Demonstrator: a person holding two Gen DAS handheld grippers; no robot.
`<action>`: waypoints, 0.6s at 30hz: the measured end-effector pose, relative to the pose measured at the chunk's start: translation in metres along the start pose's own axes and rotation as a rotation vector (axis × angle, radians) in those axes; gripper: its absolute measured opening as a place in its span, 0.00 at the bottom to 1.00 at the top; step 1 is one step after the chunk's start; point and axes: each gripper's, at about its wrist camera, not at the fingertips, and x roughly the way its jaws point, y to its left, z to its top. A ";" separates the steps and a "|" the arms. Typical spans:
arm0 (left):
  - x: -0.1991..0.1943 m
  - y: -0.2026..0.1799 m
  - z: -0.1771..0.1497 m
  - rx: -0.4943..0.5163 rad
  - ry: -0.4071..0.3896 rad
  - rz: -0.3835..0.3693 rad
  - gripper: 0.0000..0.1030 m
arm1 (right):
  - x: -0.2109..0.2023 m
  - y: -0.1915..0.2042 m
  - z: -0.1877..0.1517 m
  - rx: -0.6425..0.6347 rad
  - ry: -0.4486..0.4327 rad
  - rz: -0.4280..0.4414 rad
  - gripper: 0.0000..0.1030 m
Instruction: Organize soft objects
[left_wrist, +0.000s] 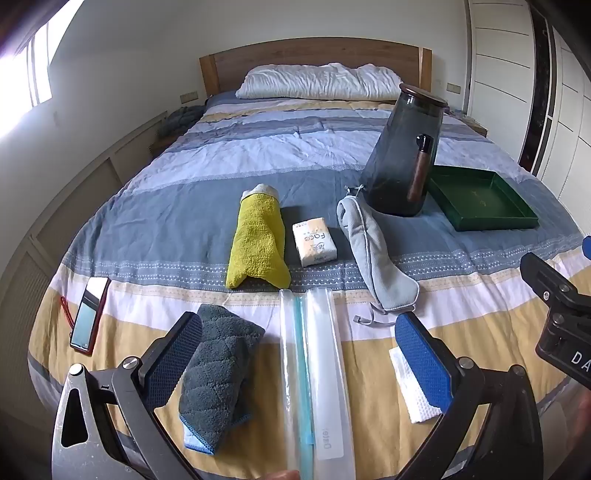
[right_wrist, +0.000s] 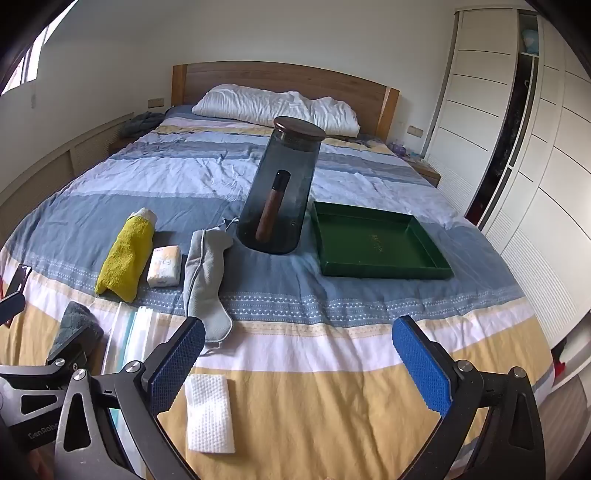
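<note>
Both claws spread wide, nothing between the pads, both above the near edge of the bed (left_wrist: 369, 155). Left claw (left_wrist: 299, 358) over the clear zip bag (left_wrist: 314, 369), which lies flat running away from the camera. Dark grey towel (left_wrist: 218, 373) folded just left of the bag, close by the left pad; white wipe (left_wrist: 413, 391) partly behind the right pad. Right claw (right_wrist: 299, 362) over bare quilt, wipe (right_wrist: 208, 411) just beside its left pad.

Next row back, left to right: yellow cloth (left_wrist: 258, 243) rolled with a grey end showing, tissue pack (left_wrist: 316, 240) just beside it, grey eye mask (left_wrist: 376, 258) lying lengthwise with its strap trailing. Behind the mask a smoked glass jug (right_wrist: 277, 184) upright, lid on. Green tray (right_wrist: 376, 243) to its right, nothing in it. Phone (left_wrist: 88, 314) at the left edge of the bed, apart from the soft things. Pillow (right_wrist: 273, 107) at the headboard
</note>
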 end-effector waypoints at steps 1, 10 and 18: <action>0.000 0.000 0.000 -0.001 0.001 0.002 0.99 | 0.000 0.000 0.000 -0.002 0.003 -0.001 1.00; 0.002 0.010 0.001 -0.014 0.006 0.019 0.99 | 0.003 0.000 0.001 -0.003 0.002 0.000 1.00; 0.011 0.012 -0.001 -0.006 0.014 0.020 0.99 | 0.012 0.007 0.002 -0.010 0.002 0.001 1.00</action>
